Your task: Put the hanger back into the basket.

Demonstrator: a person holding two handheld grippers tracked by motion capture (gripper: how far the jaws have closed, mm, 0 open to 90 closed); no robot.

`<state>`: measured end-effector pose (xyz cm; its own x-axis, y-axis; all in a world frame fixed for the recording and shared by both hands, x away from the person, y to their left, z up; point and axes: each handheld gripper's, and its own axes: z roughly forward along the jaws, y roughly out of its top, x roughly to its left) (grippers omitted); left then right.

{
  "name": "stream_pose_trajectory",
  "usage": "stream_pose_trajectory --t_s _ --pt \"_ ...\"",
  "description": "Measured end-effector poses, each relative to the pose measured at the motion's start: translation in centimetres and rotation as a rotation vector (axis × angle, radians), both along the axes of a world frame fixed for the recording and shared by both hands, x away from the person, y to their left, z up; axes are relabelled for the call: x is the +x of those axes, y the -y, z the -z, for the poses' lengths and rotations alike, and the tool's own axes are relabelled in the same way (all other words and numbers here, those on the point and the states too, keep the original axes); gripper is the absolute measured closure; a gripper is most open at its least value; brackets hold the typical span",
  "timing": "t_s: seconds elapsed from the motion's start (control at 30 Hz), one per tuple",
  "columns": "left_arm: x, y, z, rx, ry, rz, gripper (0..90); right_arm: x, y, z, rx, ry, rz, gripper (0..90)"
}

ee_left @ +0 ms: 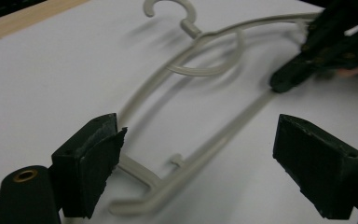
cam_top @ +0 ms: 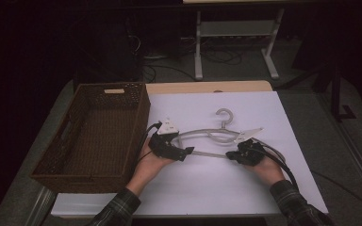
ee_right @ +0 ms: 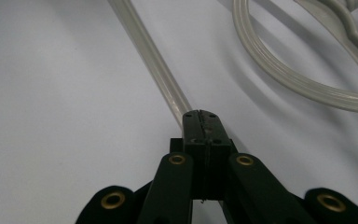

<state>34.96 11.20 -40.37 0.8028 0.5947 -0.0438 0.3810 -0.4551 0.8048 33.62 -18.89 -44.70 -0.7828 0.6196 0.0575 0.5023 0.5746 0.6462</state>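
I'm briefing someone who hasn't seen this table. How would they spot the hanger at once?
Start at the white sheet covering the table, right of the brown wicker basket. The hanger lies flat between the person's two grippers. It is pale grey plastic with a curled hook pointing away from the person, the one light, thin-barred thing among black tools.
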Motion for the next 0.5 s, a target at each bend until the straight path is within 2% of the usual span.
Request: stream_pose_trajectory --t_s 0.07,0.1,0.13,0.27,0.3,0.33,0.5 --pt "1.0 0.4 0.2 0.003 -0.006 -0.002 18.2 0.0 0.0 0.0 0.002 0.000 0.000 90.0" --pt "2.1 0.9 0.5 0.029 0.002 0.003 22.0 0.0 0.0 0.0 0.000 0.001 -0.001 90.0" --pt "2.1 0.9 0.5 0.029 0.002 0.003 23.9 0.0 0.0 0.0 0.000 0.001 -0.001 90.0" --pt "4.2 1.6 1.2 0.072 0.003 0.018 32.0 0.0 0.0 0.0 0.000 0.002 -0.002 90.0" --pt "5.3 2.0 1.6 0.100 -0.008 0.033 36.7 0.0 0.0 0.0 0.001 0.001 -0.003 90.0" --pt "5.3 2.0 1.6 0.100 -0.008 0.033 38.7 0.0 0.0 0.0 0.001 0.001 -0.003 90.0" --pt "7.5 3.2 2.8 0.149 -0.050 0.083 43.7 0.0 0.0 0.0 0.001 0.000 -0.001 90.0"
